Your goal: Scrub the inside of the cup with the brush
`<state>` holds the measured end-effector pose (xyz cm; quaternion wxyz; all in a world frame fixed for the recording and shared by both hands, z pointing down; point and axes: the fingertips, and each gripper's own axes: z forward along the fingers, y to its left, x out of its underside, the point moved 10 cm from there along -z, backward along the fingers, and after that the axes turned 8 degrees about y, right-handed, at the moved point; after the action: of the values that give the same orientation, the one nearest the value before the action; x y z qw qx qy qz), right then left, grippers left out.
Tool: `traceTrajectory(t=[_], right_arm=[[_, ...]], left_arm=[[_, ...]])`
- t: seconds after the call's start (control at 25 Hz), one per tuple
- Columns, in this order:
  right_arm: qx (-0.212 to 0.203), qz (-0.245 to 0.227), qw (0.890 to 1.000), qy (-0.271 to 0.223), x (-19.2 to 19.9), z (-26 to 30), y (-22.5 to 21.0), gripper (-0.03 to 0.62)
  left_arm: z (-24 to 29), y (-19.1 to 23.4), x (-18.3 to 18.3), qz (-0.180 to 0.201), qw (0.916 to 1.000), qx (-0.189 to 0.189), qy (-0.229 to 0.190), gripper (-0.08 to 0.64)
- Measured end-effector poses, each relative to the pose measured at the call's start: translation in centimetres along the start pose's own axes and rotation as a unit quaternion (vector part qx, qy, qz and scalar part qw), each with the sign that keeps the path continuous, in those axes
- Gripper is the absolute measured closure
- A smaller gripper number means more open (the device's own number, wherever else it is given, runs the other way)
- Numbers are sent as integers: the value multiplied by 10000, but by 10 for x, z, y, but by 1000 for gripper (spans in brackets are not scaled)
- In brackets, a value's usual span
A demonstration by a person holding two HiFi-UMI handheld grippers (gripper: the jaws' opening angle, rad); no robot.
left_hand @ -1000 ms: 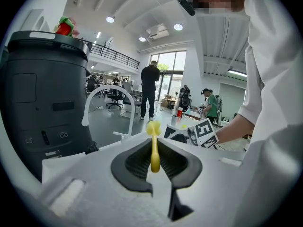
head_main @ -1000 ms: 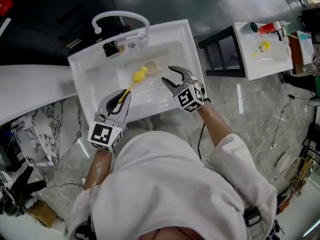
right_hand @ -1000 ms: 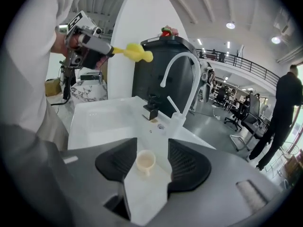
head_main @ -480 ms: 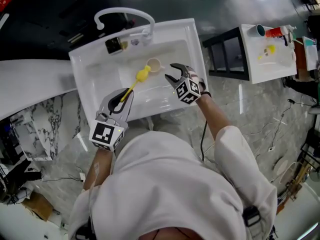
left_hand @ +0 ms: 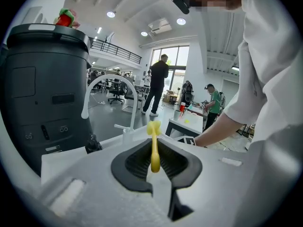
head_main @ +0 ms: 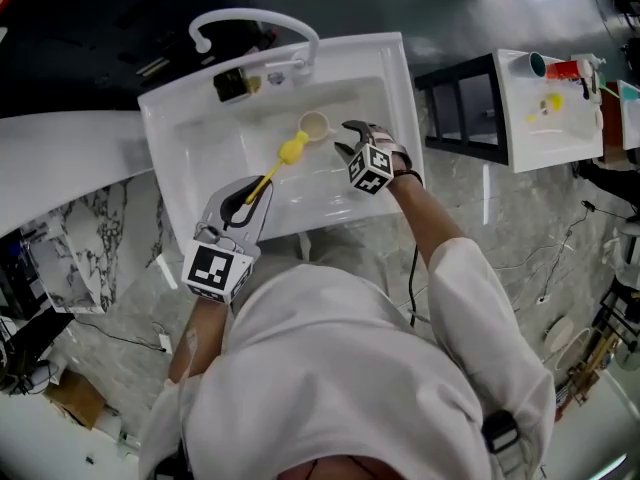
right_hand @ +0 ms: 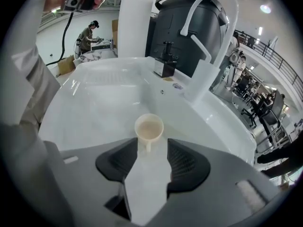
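A beige cup (head_main: 314, 125) stands upright in the white sink (head_main: 180, 128). In the right gripper view the cup (right_hand: 149, 128) has its handle turned toward me. My right gripper (head_main: 346, 138) is open just to the right of the cup, and its jaws (right_hand: 152, 148) stand on either side of the handle, apart from it. My left gripper (head_main: 250, 193) is shut on the thin handle of the yellow brush (head_main: 292, 150), whose head hangs over the basin beside the cup. The brush (left_hand: 154, 148) runs straight out between the left jaws (left_hand: 155, 162).
A white faucet (head_main: 255, 28) arches over the sink's back edge, with a black fitting (head_main: 232, 83) beside it. A large dark machine (left_hand: 42, 79) stands behind the sink. A second white table (head_main: 555, 108) with small items is at the far right. People stand in the background.
My right gripper has moved up and left across the sink, ending close to the cup. The left gripper has kept hold of the brush and stayed almost still.
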<state>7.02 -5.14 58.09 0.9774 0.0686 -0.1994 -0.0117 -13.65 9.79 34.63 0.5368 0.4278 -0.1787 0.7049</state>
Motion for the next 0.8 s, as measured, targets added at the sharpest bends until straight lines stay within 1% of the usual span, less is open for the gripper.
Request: traceTrajectory(t=[0.24,0.44,0.68,0.8], right_arm=[[-136,-301,9986,401,2,32,-1,400],[-245,-489,9967,601,6,51,0,407],[-431,-539,9946,777,8,72,2,420],[-452,-599,9936,847,12,83,3,428]], left_arm=[[4,4,0,-37,9999,-17,95,520],[7,7,5,-54,9999,-56,153,520],[8,12,7,-88,9996,-119,223,519],[11,13,8,-99,9995,-130,258,519]])
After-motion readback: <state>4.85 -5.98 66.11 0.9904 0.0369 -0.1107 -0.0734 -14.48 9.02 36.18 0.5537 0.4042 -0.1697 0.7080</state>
